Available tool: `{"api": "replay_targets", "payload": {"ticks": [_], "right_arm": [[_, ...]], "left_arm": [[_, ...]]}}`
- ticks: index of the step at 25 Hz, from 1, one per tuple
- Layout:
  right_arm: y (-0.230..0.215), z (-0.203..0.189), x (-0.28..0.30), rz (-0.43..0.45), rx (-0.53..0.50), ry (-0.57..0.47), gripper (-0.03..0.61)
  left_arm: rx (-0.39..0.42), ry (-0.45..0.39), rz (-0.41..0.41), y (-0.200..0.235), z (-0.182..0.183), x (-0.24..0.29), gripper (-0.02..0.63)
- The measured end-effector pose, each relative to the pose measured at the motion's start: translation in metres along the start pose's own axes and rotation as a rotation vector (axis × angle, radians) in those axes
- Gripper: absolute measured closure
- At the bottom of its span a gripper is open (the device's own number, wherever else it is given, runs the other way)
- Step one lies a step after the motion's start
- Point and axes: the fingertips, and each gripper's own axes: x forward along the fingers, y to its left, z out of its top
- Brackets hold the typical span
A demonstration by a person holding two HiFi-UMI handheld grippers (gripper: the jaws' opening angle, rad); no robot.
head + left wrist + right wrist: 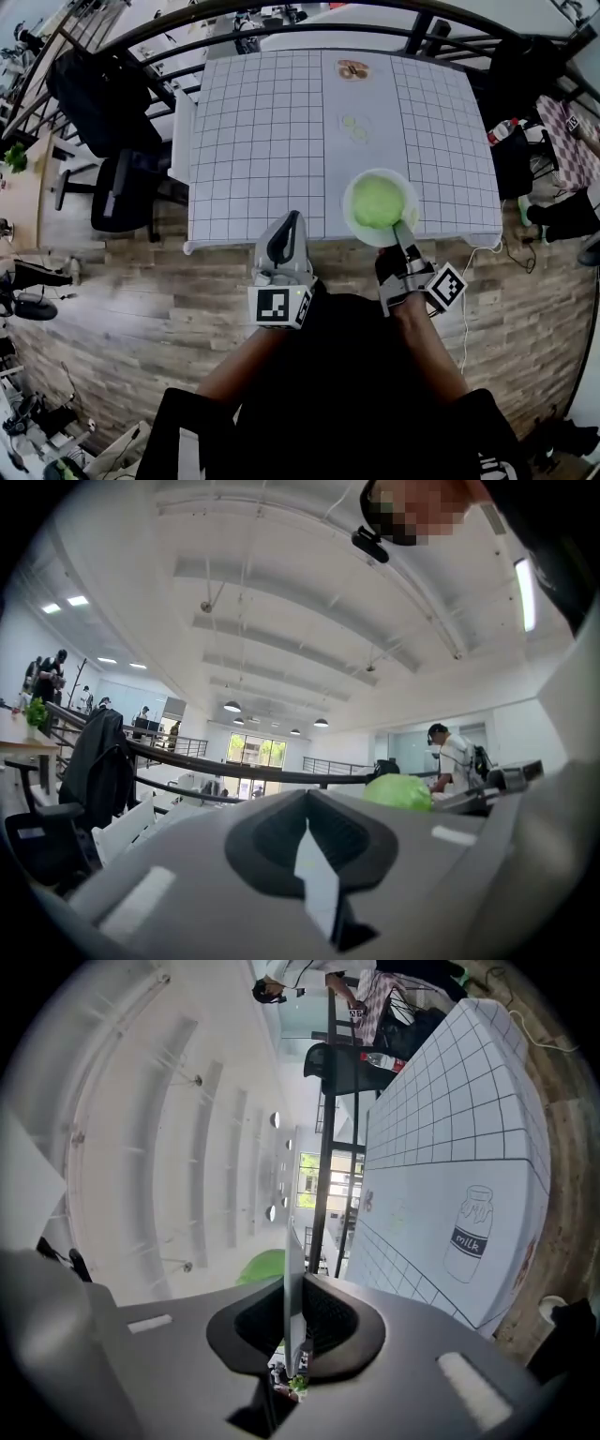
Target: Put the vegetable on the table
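A round pale green vegetable [377, 202] lies on a white plate [351, 208] that overhangs the near right edge of the grid-cloth table [262, 141]. My right gripper [405, 228] is shut on the plate's near rim. In the right gripper view the rim [292, 1269] runs edge-on between the jaws of the right gripper [292, 1335], and the vegetable [265, 1265] shows just behind. My left gripper [286, 234] hovers at the table's front edge, left of the plate, shut and empty. In the left gripper view, the vegetable [398, 791] lies beyond the left gripper [314, 855].
Further back on the cloth lie pale green slices [354, 128] and a small dish of brown food [353, 69]. Black office chairs [122, 178] and a white chair [183, 141] stand left of the table. A black railing [187, 19] curves behind. A cable [487, 255] runs on the floor at the right.
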Motion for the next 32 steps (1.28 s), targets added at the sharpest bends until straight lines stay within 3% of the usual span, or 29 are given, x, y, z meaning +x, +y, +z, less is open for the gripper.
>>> {"api": "replay_targets", "payload": {"ticks": [2, 7, 15, 20, 32], "right_arm": [[0.005, -0.013, 0.006, 0.006, -0.017, -0.006, 0.554], [0.033, 0.01, 0.122, -0.029, 0.002, 0.003, 0.554], [0.009, -0.057, 0.139, -0.014, -0.006, 0.07, 0.552], [0.017, -0.027, 0.211, -0.071, 0.052, 0.121, 0.552], [-0.019, 0.01, 0.284, -0.037, 0.039, 0.227, 0.554]], "left_arm": [[-0.014, -0.011, 0.008, 0.017, -0.002, -0.008, 0.606], [-0.034, 0.032, -0.024, 0.071, 0.031, 0.099, 0.606], [-0.054, 0.027, -0.054, 0.085, -0.005, 0.065, 0.606], [-0.056, 0.089, -0.019, 0.103, 0.023, 0.13, 0.606], [-0.054, 0.107, 0.13, 0.113, 0.007, 0.18, 0.606]]}}
